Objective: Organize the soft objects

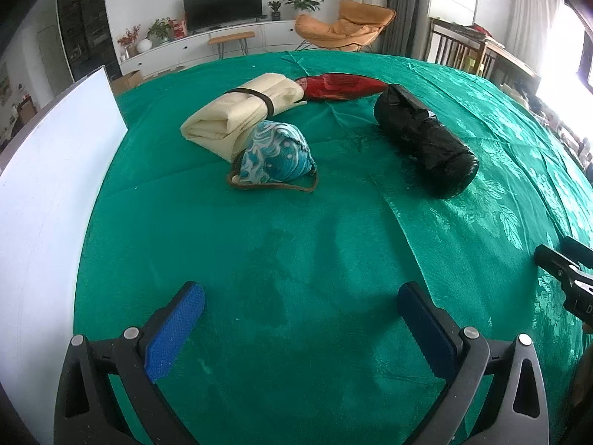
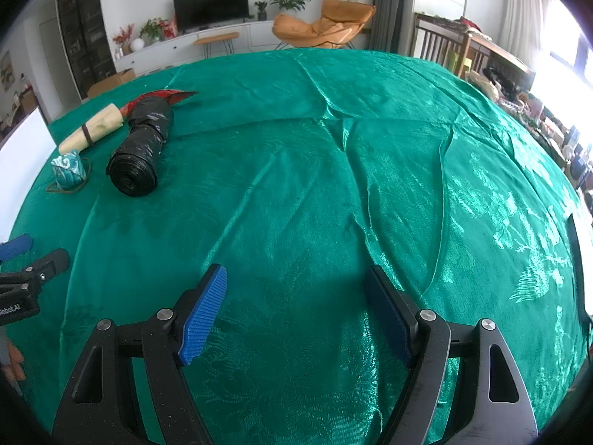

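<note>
Black hand-held gripper (image 1: 301,304), blue ribbed pads (image 2: 203,315)

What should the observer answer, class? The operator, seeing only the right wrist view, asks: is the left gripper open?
Observer: Yes, the left gripper is open and holds nothing.
Operator: How does the red bag lie?
Observer: The red bag lies flat, long and tapered, just beyond the cream bundle.
Operator: And that bundle's near end?
Observer: It shows folded layers.

Left claw (image 1: 301,298) spread wide, empty, hovering level. Right claw (image 2: 296,283) likewise spread, empty, just beside left, both pointing forward.
</note>
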Tool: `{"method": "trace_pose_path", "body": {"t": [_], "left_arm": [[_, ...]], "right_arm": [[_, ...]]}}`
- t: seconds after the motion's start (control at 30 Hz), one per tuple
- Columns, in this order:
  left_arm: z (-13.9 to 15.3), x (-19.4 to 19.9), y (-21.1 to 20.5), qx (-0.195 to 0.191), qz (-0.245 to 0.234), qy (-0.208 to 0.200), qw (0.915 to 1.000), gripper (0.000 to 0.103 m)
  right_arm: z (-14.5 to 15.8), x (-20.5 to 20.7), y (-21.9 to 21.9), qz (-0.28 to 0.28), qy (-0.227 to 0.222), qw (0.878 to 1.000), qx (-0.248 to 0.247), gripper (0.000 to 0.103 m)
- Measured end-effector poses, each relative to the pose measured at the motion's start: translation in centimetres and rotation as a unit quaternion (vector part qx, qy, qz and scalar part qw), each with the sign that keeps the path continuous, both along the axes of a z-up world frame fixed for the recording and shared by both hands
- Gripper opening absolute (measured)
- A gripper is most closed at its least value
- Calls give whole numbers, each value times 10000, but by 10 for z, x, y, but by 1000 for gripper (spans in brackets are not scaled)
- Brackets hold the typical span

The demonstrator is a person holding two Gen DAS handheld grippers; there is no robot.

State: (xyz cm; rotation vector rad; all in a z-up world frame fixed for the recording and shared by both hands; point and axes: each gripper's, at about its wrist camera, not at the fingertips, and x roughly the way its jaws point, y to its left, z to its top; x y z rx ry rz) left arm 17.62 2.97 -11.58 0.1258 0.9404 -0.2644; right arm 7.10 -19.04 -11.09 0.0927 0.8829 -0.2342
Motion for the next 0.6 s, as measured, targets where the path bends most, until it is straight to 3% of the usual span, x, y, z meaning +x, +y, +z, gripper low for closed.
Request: {"method": "trace_pose_path", "body": {"t": [0.6], "left_arm": [[0,1,-1,9,1,-7,10000,103]], "right_arm": [[-1,1,1,10,-2,10000,12,80]]}}
